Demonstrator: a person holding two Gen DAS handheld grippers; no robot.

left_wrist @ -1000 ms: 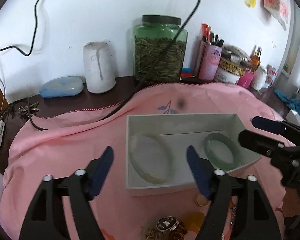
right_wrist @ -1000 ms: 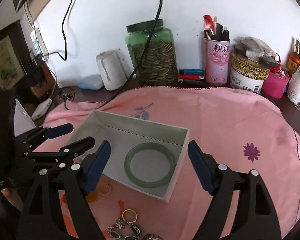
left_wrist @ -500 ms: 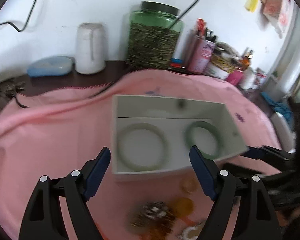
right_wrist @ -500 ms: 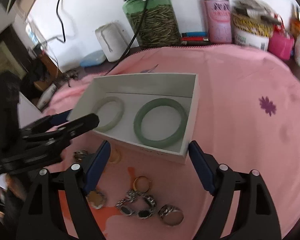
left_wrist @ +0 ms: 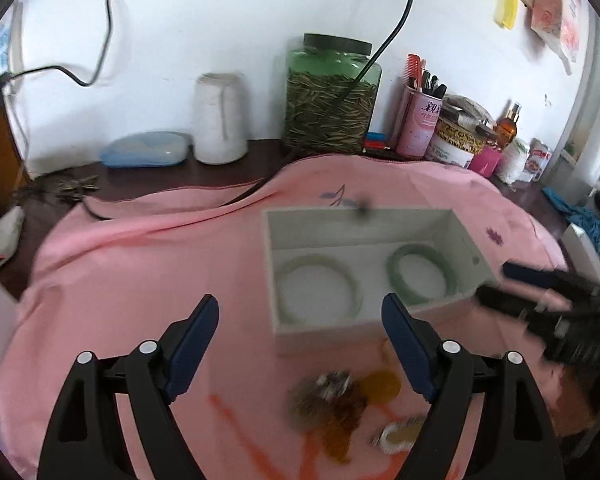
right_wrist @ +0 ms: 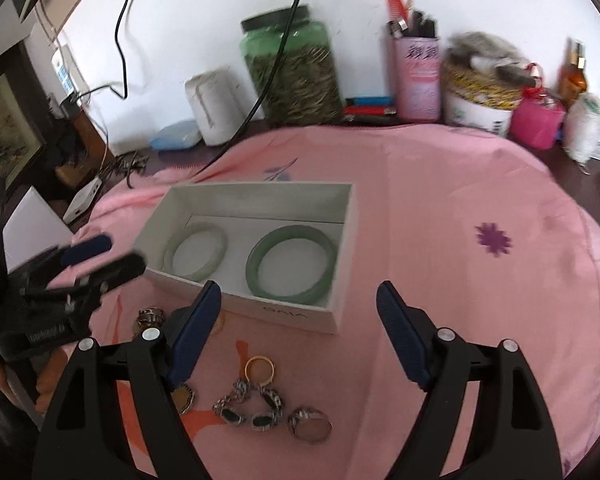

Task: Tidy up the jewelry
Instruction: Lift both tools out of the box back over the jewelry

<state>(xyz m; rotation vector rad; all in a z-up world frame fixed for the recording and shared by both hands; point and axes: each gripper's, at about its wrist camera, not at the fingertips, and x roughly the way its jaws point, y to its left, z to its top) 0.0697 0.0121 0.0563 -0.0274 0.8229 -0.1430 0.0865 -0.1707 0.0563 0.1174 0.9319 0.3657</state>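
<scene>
Box: white box (right_wrist: pixel 256 320) is set on the pink cloth (right_wrist: pixel 440 208); pale bangle (right_wrist: pixel 195 250) and green bangle (right_wrist: pixel 292 265) are laid flat inside, side by side.
Loose pieces: gold ring (right_wrist: pixel 259 369), linked bracelet (right_wrist: pixel 249 402), silver ring (right_wrist: pixel 310 429) are spread on the cloth just in front of the box.
Handling: rings are judged light, stiff, slippery; best pinched across the band. Bracelet judged floppy; best taken at one link. Bangles judged brittle.
Right gripper (right_wrist: pixel 298 334): spread wide, nothing held, poised above the rings.
Left gripper (left_wrist: pixel 300 344): spread wide, empty, held near the box's left front.
</scene>
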